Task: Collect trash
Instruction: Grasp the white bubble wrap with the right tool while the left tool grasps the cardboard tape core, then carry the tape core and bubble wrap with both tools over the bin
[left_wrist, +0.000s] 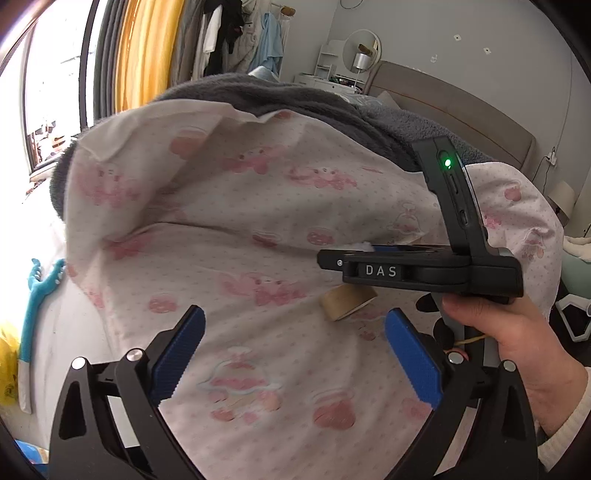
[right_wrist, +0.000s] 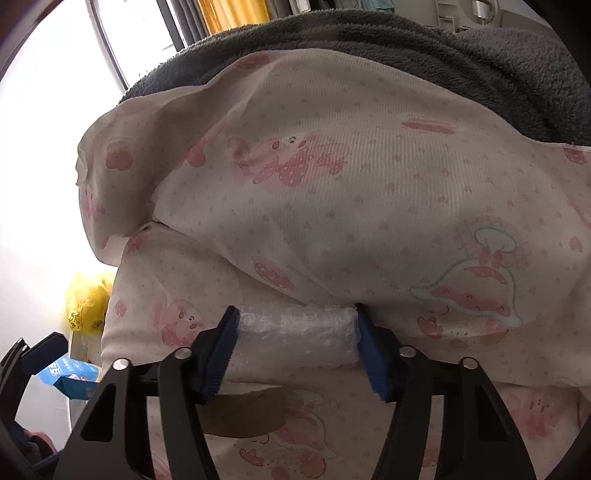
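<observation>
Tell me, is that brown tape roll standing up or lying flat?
Tipped. The tape roll lies on the quilt, tilted, its open end facing up and right.

A pink-printed quilt (left_wrist: 258, 229) lies under a grey fleece blanket (left_wrist: 295, 96), beside yellow curtains (left_wrist: 147, 48)

My left gripper (left_wrist: 293, 354) hangs open over a pink-printed quilt (left_wrist: 229, 221). A cardboard tape roll (left_wrist: 347, 301) lies ahead. My right hand (left_wrist: 517, 343) holds the right gripper (left_wrist: 424, 269) beside it.
</observation>
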